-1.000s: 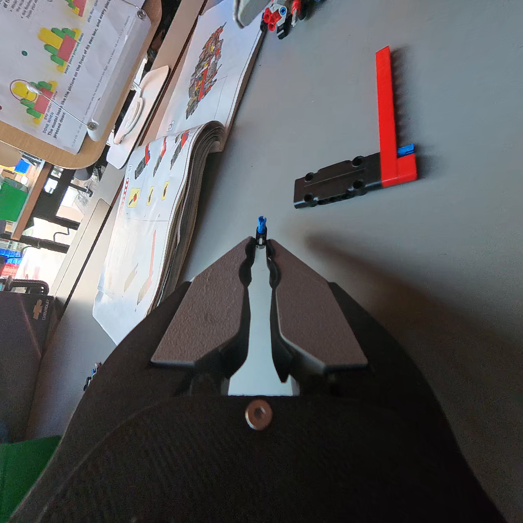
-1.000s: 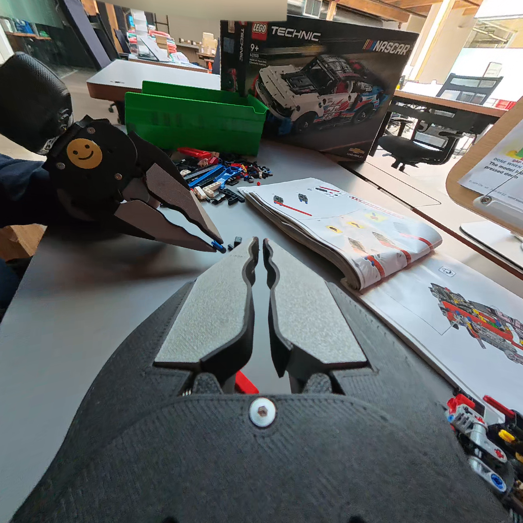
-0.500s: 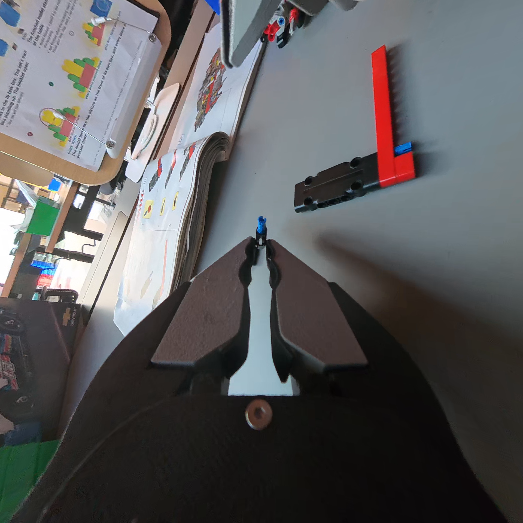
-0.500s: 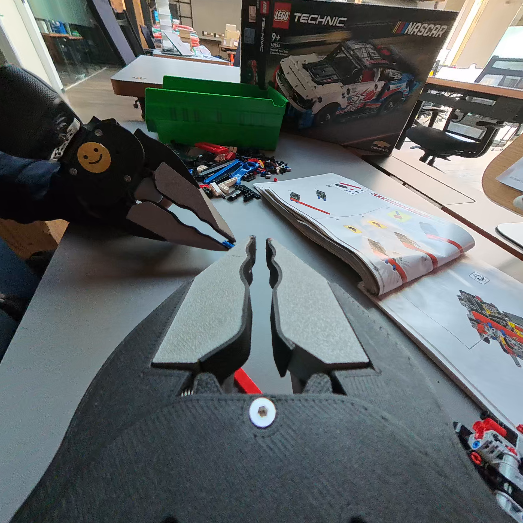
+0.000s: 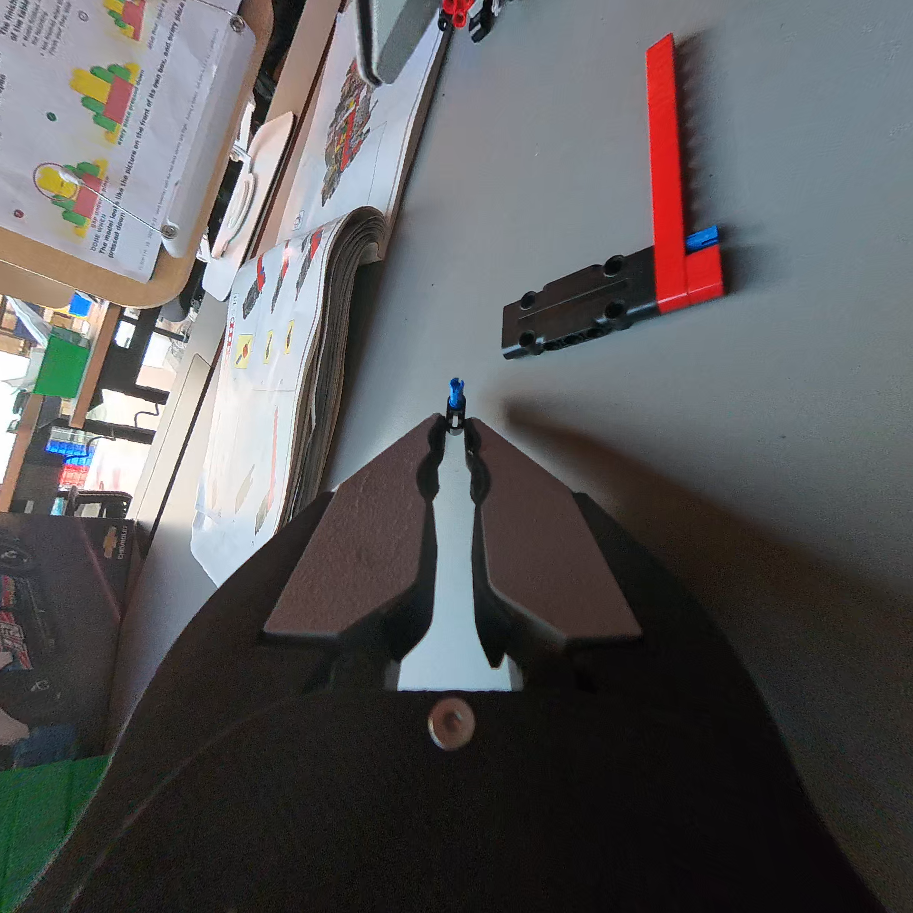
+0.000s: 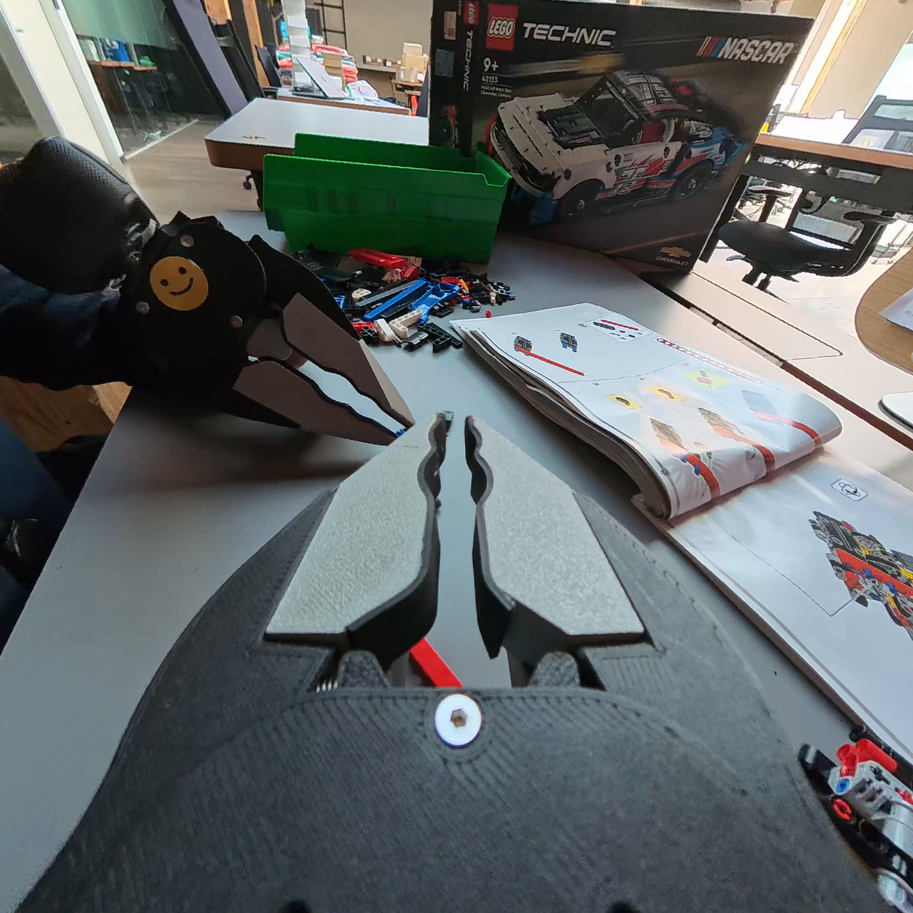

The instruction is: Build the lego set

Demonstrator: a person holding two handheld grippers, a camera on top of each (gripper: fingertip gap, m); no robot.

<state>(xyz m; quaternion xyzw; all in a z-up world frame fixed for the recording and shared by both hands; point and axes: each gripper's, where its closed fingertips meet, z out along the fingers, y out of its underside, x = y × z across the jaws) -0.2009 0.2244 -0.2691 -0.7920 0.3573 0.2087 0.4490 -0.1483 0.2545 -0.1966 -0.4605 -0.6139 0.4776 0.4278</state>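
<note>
My left gripper [image 5: 454, 425] is shut on a small pin with a blue end and a black collar [image 5: 455, 402], held at the very fingertips above the grey table [image 5: 642, 494]. Ahead of it on the right lies a long red beam [image 5: 662, 197] joined to a black panel [image 5: 578, 306], with a blue pin [image 5: 701, 239] in the corner. In the right wrist view the left gripper [image 6: 402, 430] comes in from the left, its tips close beside my right gripper [image 6: 455, 422]. The right gripper's jaws stand slightly apart with nothing between them. A small black piece [image 6: 447, 416] lies just beyond its left fingertip.
An open instruction booklet [image 6: 642, 395] lies on the right. A pile of loose parts [image 6: 415, 301] lies in front of a green bin [image 6: 385, 202] and a large set box [image 6: 617, 123]. A partly built model [image 6: 869, 790] sits at the near right. A clipboard stand [image 5: 99, 123] is at the table's far side.
The right gripper's jaws parted a little and it moved closer to the left gripper's tips. The left gripper keeps its hold on the pin, hardly moving.
</note>
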